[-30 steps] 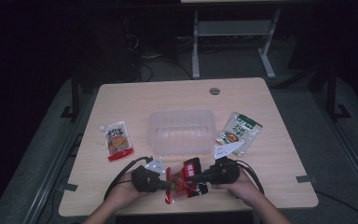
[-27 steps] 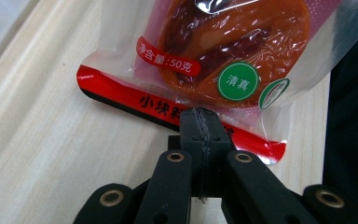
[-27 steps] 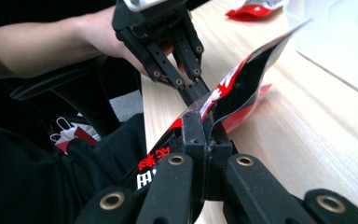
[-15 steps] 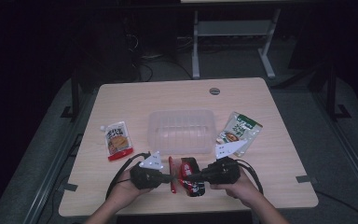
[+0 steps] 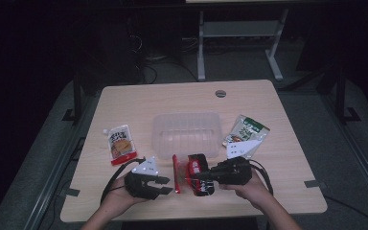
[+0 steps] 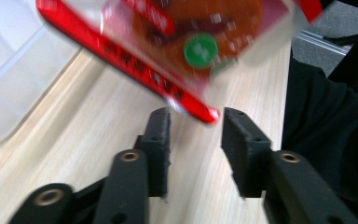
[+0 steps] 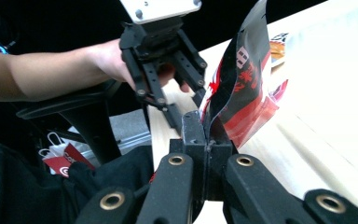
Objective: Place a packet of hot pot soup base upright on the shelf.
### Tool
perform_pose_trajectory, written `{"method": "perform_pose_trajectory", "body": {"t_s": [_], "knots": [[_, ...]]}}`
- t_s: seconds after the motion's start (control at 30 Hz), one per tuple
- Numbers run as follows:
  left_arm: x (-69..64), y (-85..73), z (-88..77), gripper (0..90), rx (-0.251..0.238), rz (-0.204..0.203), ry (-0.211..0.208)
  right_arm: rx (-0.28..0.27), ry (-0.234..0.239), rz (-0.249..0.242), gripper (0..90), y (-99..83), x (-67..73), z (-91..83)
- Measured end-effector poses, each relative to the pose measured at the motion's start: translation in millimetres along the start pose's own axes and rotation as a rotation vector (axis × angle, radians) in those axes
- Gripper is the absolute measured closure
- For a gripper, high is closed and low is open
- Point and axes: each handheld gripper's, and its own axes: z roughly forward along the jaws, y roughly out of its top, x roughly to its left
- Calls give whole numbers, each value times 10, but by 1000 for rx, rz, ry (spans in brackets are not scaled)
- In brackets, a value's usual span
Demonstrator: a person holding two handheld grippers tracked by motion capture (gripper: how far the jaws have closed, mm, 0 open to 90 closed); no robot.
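A red and black snack packet (image 5: pixel 197 173) hangs a little above the table's near edge, and my right gripper (image 5: pixel 207 177) is shut on its lower edge. In the right gripper view the jaws pinch the packet (image 7: pixel 242 84) at its bottom corner, my right gripper (image 7: pixel 208 135) closed flat on the film. My left gripper (image 5: pixel 167 185) stands just left of the packet; its jaws have just been opening. In the left gripper view the packet's (image 6: pixel 186 37) red edge hovers above my left gripper (image 6: pixel 196 122), and nothing presses against the pads.
A clear plastic tub (image 5: pixel 187 134) sits at the table's middle, just beyond the packet. An orange sauce pouch (image 5: pixel 121 143) lies to its left, a green packet (image 5: pixel 247 132) to its right. A round cable hole (image 5: pixel 220 93) is near the far edge.
The left jaws have opened and let go of the red packet, and the left gripper has drawn back to the left. The right gripper has lifted the packet slightly.
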Motion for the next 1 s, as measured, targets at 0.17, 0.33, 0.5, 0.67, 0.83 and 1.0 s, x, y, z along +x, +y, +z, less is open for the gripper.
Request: {"method": "perform_pose_trajectory", "body": {"t_s": [0.17,0.33,0.5,0.67,0.83,1.0], "knots": [[40,-55,-77,497,20,-35,-9,4,-21,-15,900,61,-14,-43],[88,-135,-189,422,14,-65,12,-6,-47,-28,900,221,-38,-112],[113,-224,-232,363,11,-72,23,-19,-63,-30,900,340,-89,-152],[146,-364,-304,335,9,-91,64,-28,-74,-33,900,440,-182,-194],[208,-402,-327,329,12,-98,81,-39,-88,-22,900,496,-254,-221],[273,-458,-346,329,-1,-118,103,-53,-109,-24,900,591,-317,-258]]}}
